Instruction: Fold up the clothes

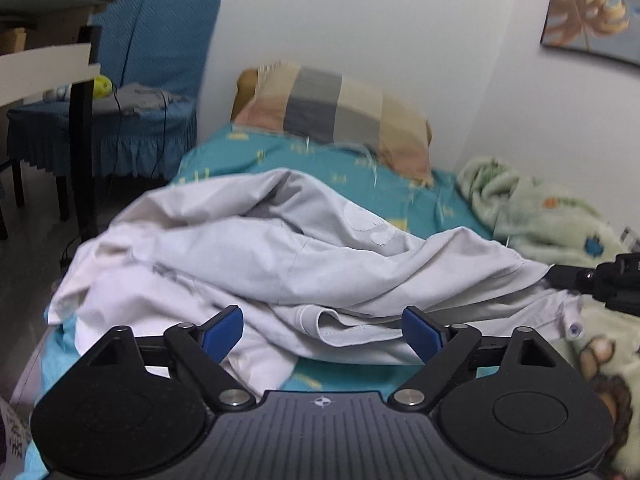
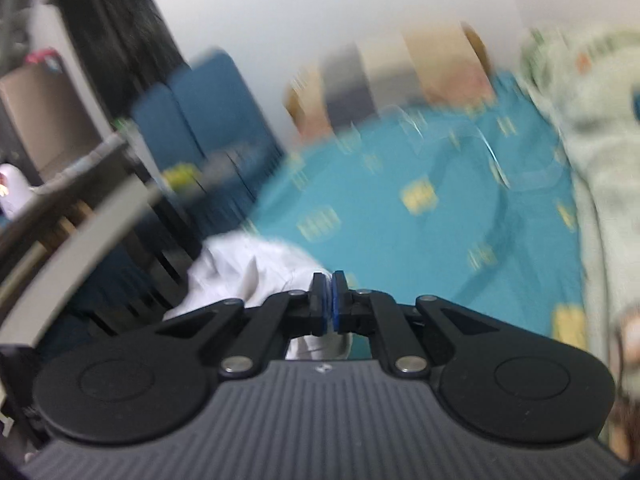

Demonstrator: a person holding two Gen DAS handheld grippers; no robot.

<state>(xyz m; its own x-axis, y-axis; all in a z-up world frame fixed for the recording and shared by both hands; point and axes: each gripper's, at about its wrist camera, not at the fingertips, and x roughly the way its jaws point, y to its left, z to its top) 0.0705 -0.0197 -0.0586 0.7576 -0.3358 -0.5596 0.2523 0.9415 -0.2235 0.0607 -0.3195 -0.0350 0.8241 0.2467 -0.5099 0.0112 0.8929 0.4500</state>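
one corner pinched, shirt in a heap

the pale shirt [image 1: 256, 248] lay crumpled on the bed [image 1: 280, 156]. the left tool [image 1: 322, 330] stood wide open and empty just before the collar; the right tool [image 2: 329, 300] was closed on a thin bit of its cloth. that small bite might slip under a hard pull.

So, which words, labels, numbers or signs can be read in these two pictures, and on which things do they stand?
No text can be read for certain.
Pale grey garment: a white printed patch, no letters to make out.
Printed paper at the bottom left corner: dark characters, too small and cut off.
Black left gripper body: a small round emblem, no letters.
Right wrist view: blurred throughout.
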